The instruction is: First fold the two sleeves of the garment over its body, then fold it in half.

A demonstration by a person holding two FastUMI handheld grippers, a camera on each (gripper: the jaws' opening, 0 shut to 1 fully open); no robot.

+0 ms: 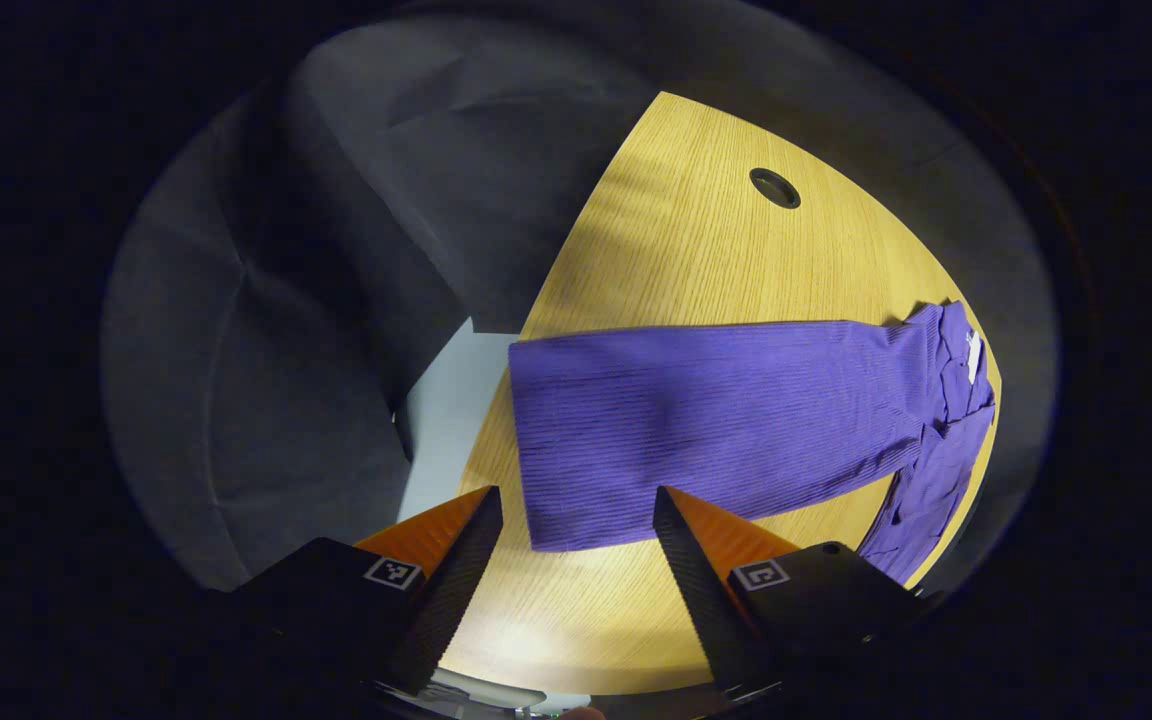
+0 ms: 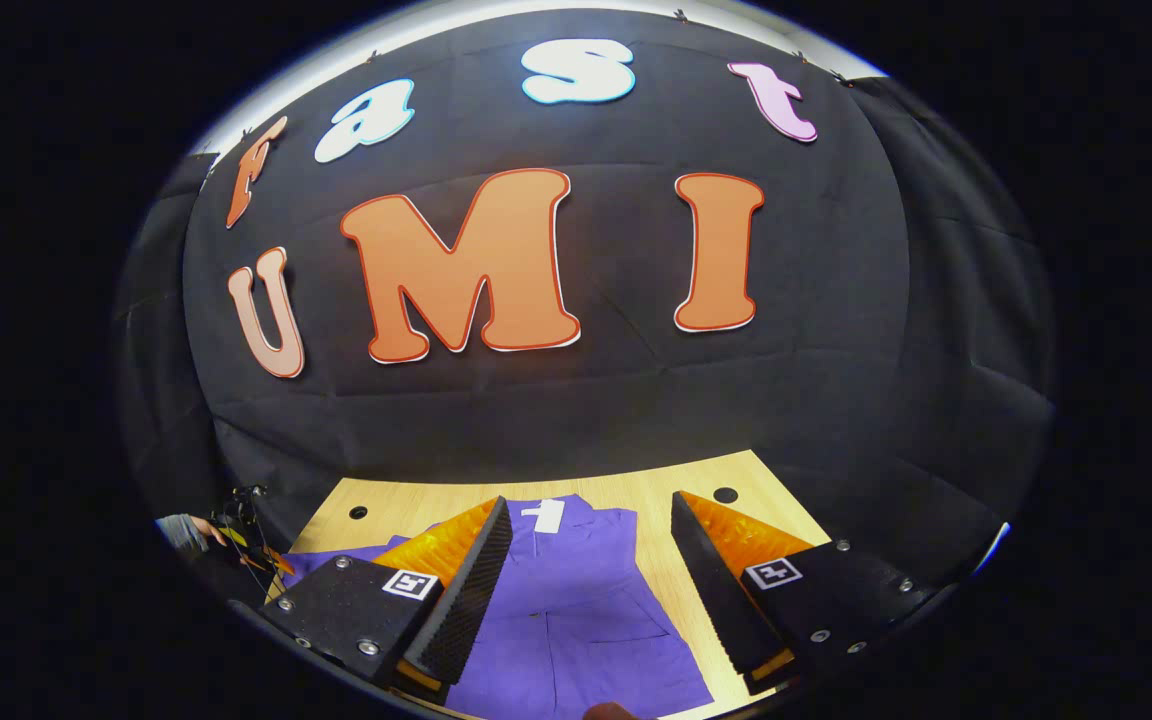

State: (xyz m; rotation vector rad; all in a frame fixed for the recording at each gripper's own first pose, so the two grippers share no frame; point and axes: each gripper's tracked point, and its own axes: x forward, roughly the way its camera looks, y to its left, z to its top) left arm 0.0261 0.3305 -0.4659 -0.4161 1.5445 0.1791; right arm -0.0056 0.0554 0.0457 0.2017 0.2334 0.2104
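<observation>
A purple ribbed garment (image 1: 736, 420) lies flat on the wooden table (image 1: 676, 250). In the left gripper view one sleeve stretches leftward and its cuff (image 1: 546, 470) ends near the table's edge. My left gripper (image 1: 576, 505) is open just short of that cuff, whose lower corner lies between the fingers. A white neck label (image 1: 973, 355) marks the collar at the far right. In the right gripper view the garment's body (image 2: 586, 610) with its white label (image 2: 543, 515) lies between the fingers of my open right gripper (image 2: 591, 515), which holds nothing.
A round cable hole (image 1: 774, 187) pierces the table beyond the sleeve; two such holes (image 2: 725, 494) show near the table's back edge. A hand with the other gripper (image 2: 236, 548) is at the far left. Pale floor (image 1: 446, 400) shows past the table's edge.
</observation>
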